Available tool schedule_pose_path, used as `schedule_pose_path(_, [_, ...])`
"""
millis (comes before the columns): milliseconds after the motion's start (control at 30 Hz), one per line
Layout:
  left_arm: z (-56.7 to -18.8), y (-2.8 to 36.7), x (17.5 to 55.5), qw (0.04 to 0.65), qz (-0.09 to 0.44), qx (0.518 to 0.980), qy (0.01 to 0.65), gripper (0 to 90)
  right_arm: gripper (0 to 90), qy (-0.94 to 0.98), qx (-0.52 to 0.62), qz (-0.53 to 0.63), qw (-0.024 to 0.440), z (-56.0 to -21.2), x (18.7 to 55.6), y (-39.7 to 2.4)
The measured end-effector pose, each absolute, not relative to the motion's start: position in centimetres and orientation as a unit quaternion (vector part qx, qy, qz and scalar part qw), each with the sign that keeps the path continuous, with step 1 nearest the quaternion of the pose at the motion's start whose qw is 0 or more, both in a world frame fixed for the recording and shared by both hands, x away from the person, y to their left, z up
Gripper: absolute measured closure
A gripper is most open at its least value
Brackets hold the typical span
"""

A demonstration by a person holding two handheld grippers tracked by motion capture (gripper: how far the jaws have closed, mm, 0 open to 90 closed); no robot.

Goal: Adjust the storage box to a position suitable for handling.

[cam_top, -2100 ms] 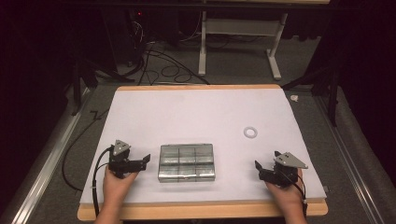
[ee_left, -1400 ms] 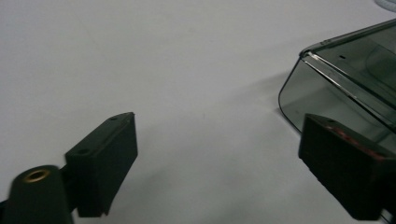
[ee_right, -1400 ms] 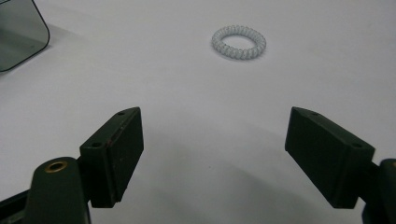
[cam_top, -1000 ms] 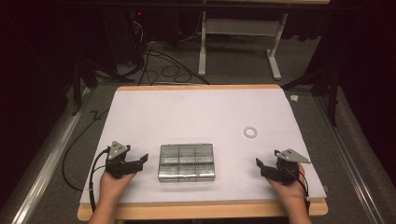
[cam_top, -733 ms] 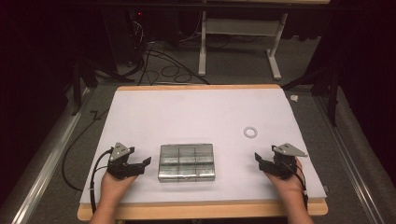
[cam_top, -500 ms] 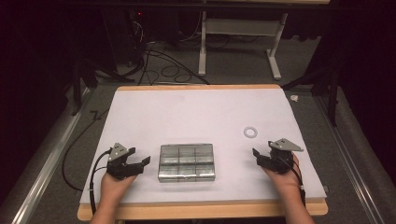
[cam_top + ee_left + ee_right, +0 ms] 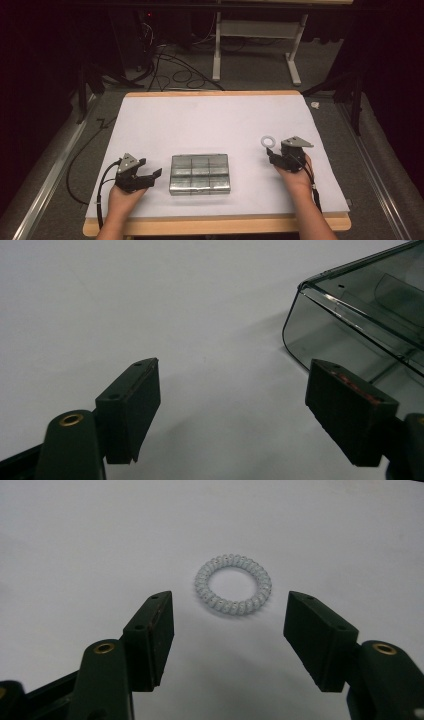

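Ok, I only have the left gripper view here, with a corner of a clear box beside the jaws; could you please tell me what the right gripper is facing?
Observer: The right gripper faces a small pale coiled ring lying flat on the white table cover.
Operator: Thank you. Is the ring held yet?
Observer: No. It lies about level with the tips of the jaws and neither touches it. The jaws are open and have just been closing a little.
Operator: And how does the whole box look?
Observer: In the high view the clear box sits between the two hands and is divided into six compartments.
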State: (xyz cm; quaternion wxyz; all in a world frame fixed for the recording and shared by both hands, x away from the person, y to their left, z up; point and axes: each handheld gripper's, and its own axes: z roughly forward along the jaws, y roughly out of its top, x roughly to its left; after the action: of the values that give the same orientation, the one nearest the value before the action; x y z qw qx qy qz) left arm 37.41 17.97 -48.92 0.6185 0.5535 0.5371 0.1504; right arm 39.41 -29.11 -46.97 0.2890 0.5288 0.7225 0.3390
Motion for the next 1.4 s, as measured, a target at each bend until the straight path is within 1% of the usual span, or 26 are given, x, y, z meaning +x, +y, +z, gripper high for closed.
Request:
schedule_pose_path(67, [-48.9,18.0,37.4,0.618,0.15,0.555,0.537,22.3,40.2,0.719,0.534,0.338,0.288,-47.1,40.0,-29.2])
schedule_pose_path(133, [-48.9,18.0,37.4,0.618,0.149,0.555,0.537,22.4,43.9,0.712,0.542,0.344,0.285,-47.1,40.5,-29.4])
schedule_pose_path(333, [-48.9,18.1,37.4,0.62,0.147,0.552,0.538,22.4,49.2,0.711,0.554,0.329,0.28,-47.3,42.2,-29.8])
schedule_pose_path(433, [-48.9,18.0,37.4,0.62,0.145,0.553,0.537,22.5,54.6,0.706,0.56,0.334,0.275,-47.2,42.9,-30.0])
schedule_pose_path(600, [-49.0,17.9,37.4,0.618,0.148,0.558,0.534,22.2,60.9,0.706,0.568,0.334,0.261,-47.1,44.0,-30.2])
schedule_pose_path(800, [-49.0,18.0,37.4,0.618,0.146,0.558,0.534,21.9,67.5,0.709,0.575,0.325,0.248,-47.4,44.6,-30.2])
schedule_pose_path(900, [-49.0,17.9,37.4,0.618,0.146,0.558,0.533,21.9,72.2,0.709,0.58,0.32,0.242,-47.6,44.6,-30.2])
schedule_pose_path(967, [-49.0,17.9,37.4,0.618,0.146,0.559,0.534,22.0,73.2,0.713,0.582,0.312,0.235,-47.8,44.7,-30.2])
schedule_pose_path(1033, [-49.0,17.9,37.4,0.616,0.147,0.561,0.533,22.0,74.5,0.714,0.579,0.309,0.242,-47.9,44.6,-30.0])
schedule_pose_path(1067, [-49.0,17.9,37.4,0.614,0.147,0.563,0.533,22.0,77.0,0.715,0.579,0.306,0.246,-47.9,44.6,-30.0])
schedule_pose_path(1100, [-49.0,17.8,37.4,0.616,0.146,0.56,0.534,22.0,82.1,0.716,0.577,0.303,0.249,-47.9,44.6,-29.9])
schedule_pose_path(1200, [-49.0,18.0,37.4,0.616,0.142,0.559,0.536,22.7,83.6,0.719,0.575,0.302,0.248,-47.8,44.7,-29.8])
schedule_pose_path(1267, [-49.0,18.0,37.5,0.618,0.141,0.557,0.537,23.0,83.9,0.717,0.575,0.314,0.238,-47.7,44.6,-29.8])
schedule_pose_path(1400, [-48.9,18.0,37.4,0.616,0.142,0.56,0.535,22.9,84.1,0.724,0.563,0.317,0.242,-47.1,44.2,-29.6])
